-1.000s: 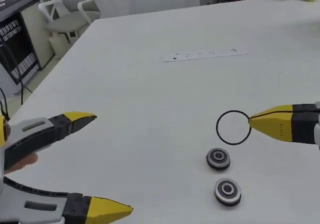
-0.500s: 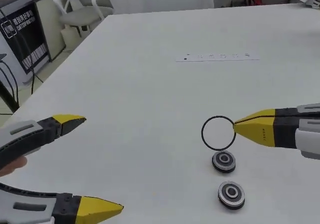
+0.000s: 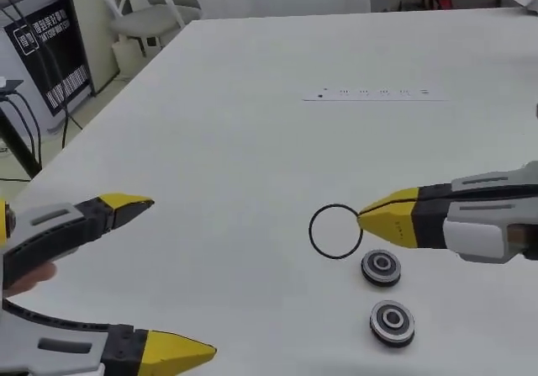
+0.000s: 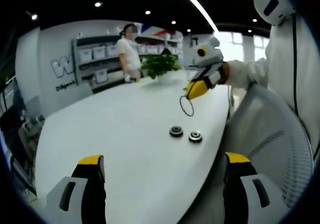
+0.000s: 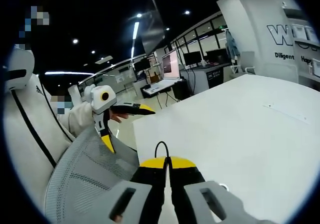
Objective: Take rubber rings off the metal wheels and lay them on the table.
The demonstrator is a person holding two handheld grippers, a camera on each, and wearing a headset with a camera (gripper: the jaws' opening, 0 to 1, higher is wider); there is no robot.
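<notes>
White tabletop: right gripper, clamped on a rubber ring, has carried it left past the metal wheels for laying down; left gripper gapes empty.

On white wall beyond white table: large outlined "W", smaller "Diligent" beneath. On black signboard left of table: barcode, white characters, too small to read.
</notes>
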